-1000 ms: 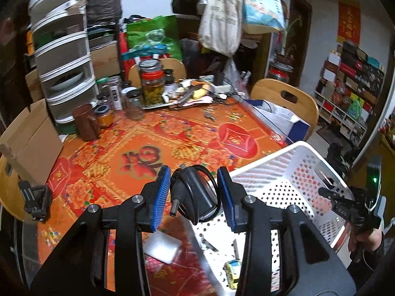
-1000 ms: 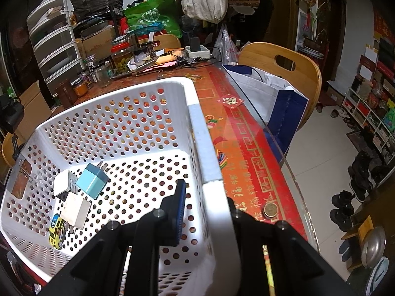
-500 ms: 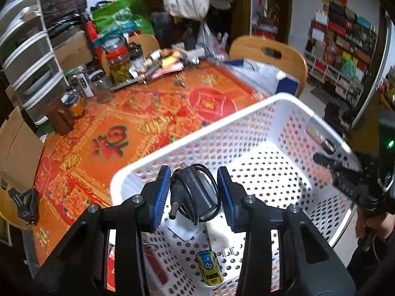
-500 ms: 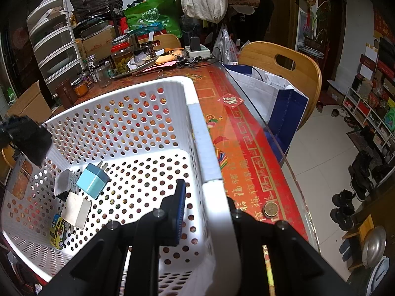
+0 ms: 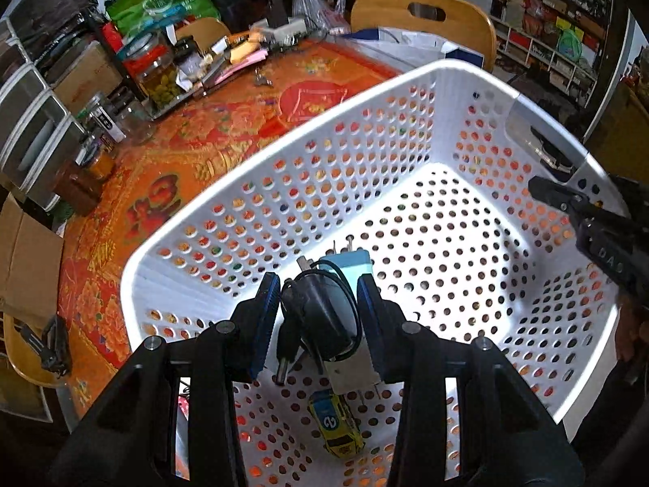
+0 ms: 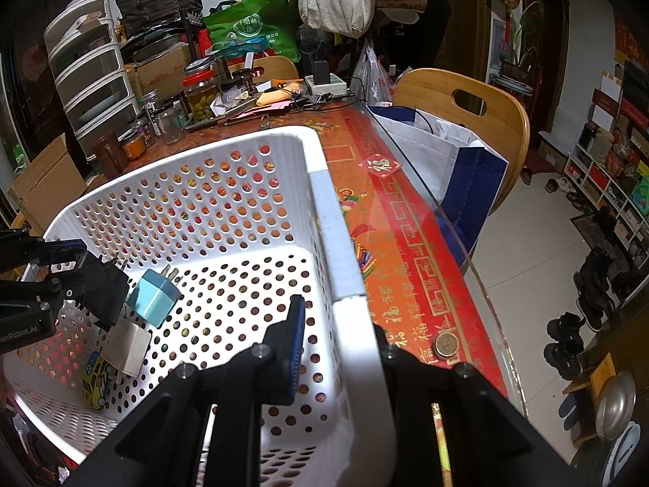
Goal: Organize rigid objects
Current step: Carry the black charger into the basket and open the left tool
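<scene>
Two claws busy | my left gripper nearly closed on black adapter, low centre of frame, over white basket | my right gripper clamps basket rim | risk: dangling cord snags finger, adapter lands on blue plug or toy car

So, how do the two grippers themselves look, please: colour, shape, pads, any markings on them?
Both grippers are matte black with angular open frames and silver screw heads. The left gripper has ribbed blue pads on the inner faces of its fingers; the right gripper shows the same blue pad on one finger. White lettering, partly readable, is printed on each gripper body when seen from the other camera. No sleeves or cables are visible.
</scene>
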`<move>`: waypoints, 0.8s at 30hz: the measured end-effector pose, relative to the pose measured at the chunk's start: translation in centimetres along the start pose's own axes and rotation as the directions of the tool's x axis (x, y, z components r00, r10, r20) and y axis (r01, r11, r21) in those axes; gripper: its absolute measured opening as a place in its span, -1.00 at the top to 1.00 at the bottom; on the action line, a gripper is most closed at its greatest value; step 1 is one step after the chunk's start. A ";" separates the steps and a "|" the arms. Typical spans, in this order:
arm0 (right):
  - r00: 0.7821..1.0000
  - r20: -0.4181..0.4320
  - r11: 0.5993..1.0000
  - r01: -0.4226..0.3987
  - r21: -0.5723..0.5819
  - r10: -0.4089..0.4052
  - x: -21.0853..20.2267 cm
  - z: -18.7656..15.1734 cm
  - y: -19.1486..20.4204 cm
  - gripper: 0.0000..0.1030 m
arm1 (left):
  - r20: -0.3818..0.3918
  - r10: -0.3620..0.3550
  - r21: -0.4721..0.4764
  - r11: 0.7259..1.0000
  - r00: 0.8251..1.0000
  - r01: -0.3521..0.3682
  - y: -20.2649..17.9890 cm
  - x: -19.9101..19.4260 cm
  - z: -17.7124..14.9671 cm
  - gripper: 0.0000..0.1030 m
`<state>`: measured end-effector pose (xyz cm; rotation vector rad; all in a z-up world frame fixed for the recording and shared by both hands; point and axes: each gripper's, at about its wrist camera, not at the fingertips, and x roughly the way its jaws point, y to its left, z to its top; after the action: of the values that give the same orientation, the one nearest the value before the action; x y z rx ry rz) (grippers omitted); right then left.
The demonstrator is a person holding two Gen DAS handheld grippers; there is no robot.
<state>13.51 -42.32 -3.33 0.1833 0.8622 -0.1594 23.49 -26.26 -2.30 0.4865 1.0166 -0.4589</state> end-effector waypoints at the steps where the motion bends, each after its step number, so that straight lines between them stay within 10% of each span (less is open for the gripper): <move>1: 1.000 0.000 1.000 0.000 0.000 0.000 0.0 0.0 0.0 0.64 | -0.021 -0.011 0.000 1.000 1.000 0.011 0.0 0.4 0.0 0.28; 6: 1.000 0.000 1.000 0.000 0.000 0.000 0.0 0.0 0.0 0.64 | -0.051 -0.023 -0.016 1.000 0.998 0.023 0.6 0.9 0.1 0.13; 11: 1.000 -0.003 1.000 0.001 -0.001 -0.001 0.0 -0.1 0.2 0.64 | 0.008 -0.042 -0.039 0.998 0.999 0.043 1.5 -0.3 0.1 -0.57; 16: 1.000 -0.006 1.000 0.002 0.002 -0.002 0.0 -0.3 0.4 0.65 | 0.143 -0.034 -0.121 0.991 0.989 0.051 5.4 -5.5 -1.9 -0.58; 20: 1.000 -0.006 1.000 0.004 0.004 -0.004 0.0 -0.3 0.2 0.65 | 0.276 0.050 -0.290 0.956 0.960 0.034 11.5 -10.9 -5.9 -1.00; 24: 1.000 -0.004 1.000 0.003 0.000 -0.003 0.0 -0.2 0.3 0.65 | 0.264 0.140 -0.453 0.892 0.954 -0.006 17.8 -11.7 -10.5 -1.00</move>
<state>13.40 -42.02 -3.48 0.1823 0.8664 -0.1615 21.18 -4.28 6.41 0.0367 0.7807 -0.2054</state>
